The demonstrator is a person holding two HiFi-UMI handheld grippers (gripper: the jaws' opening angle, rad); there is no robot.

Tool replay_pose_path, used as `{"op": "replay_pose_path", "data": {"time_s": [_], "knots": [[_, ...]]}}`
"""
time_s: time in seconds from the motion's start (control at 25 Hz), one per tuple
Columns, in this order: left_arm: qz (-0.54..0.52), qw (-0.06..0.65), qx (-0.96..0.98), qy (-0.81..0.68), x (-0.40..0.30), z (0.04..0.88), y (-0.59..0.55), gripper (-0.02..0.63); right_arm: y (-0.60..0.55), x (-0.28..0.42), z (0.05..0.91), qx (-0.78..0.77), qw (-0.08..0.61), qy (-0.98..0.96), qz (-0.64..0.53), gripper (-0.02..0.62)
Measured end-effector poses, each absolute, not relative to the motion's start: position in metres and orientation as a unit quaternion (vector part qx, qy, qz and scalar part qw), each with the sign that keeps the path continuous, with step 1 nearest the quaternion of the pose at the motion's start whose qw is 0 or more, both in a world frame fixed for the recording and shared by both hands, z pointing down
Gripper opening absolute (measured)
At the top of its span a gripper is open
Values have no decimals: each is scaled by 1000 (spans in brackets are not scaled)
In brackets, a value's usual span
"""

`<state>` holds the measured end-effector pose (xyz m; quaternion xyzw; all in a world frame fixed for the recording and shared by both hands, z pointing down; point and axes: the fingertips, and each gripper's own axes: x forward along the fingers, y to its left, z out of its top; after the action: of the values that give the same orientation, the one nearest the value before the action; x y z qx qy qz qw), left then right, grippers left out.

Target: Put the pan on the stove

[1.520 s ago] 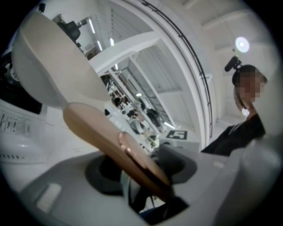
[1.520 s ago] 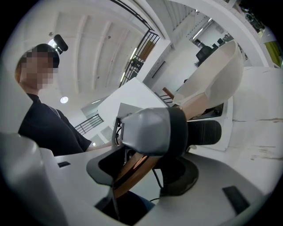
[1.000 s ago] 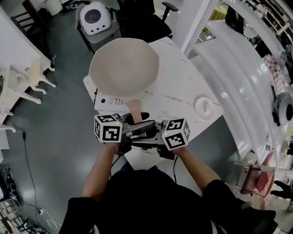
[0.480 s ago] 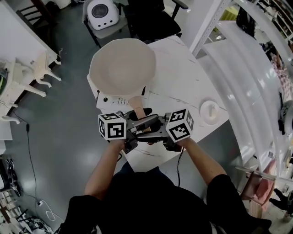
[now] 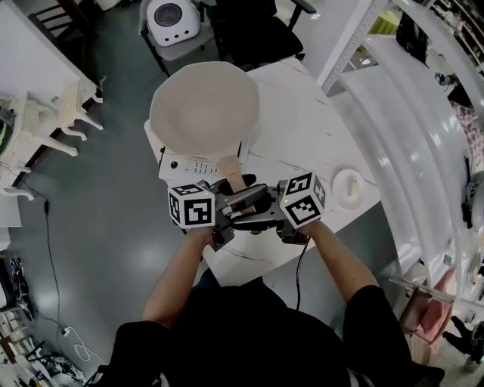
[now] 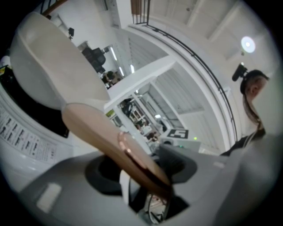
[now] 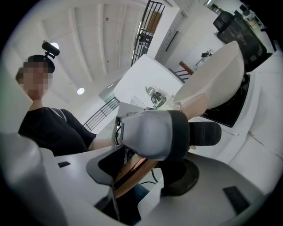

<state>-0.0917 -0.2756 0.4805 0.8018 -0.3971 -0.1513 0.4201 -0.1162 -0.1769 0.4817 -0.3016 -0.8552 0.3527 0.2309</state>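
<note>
A beige pan [image 5: 204, 106] with a wooden handle [image 5: 234, 179] hangs over the white stove [image 5: 185, 166] at the table's near left corner and covers its black top. Both grippers meet at the handle's end. My left gripper [image 5: 231, 208] comes in from the left and my right gripper [image 5: 257, 215] from the right, each shut on the handle. In the left gripper view the handle [image 6: 115, 145] runs up to the tilted pan [image 6: 53, 66] above the stove [image 6: 26, 132]. The right gripper view shows the handle [image 7: 132, 170] between the jaws and the pan [image 7: 212, 79] beyond. Whether the pan touches the stove top I cannot tell.
A small white dish [image 5: 348, 187] lies on the white marble table [image 5: 302, 128] to the right. Behind the table stand a black office chair [image 5: 253, 34] and a round white appliance [image 5: 170, 17]. White shelving [image 5: 408, 136] runs along the right, white furniture [image 5: 45, 128] at the left.
Almost nothing: the pan stays over the stove with both grippers on its handle. The grippers have edged slightly toward the stove, and the view has shifted a little.
</note>
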Motion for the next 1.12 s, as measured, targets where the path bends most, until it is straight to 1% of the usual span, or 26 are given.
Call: {"op": "replay_pose_path", "data": {"time_s": [0.32,0.52,0.56,0.64,0.72,0.88,1.12], "knots": [[-147,426,797,-403,-92,489,-279,247,-180,-115,489,-295,228,-851,370,229],[-154,427,791,-410,-94,490,-279,258,-186,-117,489,-259,212,-863,379,229],[-151,424,792,-413,-94,490,-279,264,-188,-118,489,-248,211,-866,379,230],[-141,418,793,-420,-95,492,-278,303,-191,-117,491,-228,211,-872,379,232],[-142,418,788,-428,-100,493,-276,328,-195,-115,492,-208,210,-877,379,233],[-166,428,775,-435,-115,492,-267,336,-202,-108,492,-166,204,-890,373,235],[-165,421,777,-437,-123,488,-252,336,-209,-95,491,-119,194,-898,376,235]]}}
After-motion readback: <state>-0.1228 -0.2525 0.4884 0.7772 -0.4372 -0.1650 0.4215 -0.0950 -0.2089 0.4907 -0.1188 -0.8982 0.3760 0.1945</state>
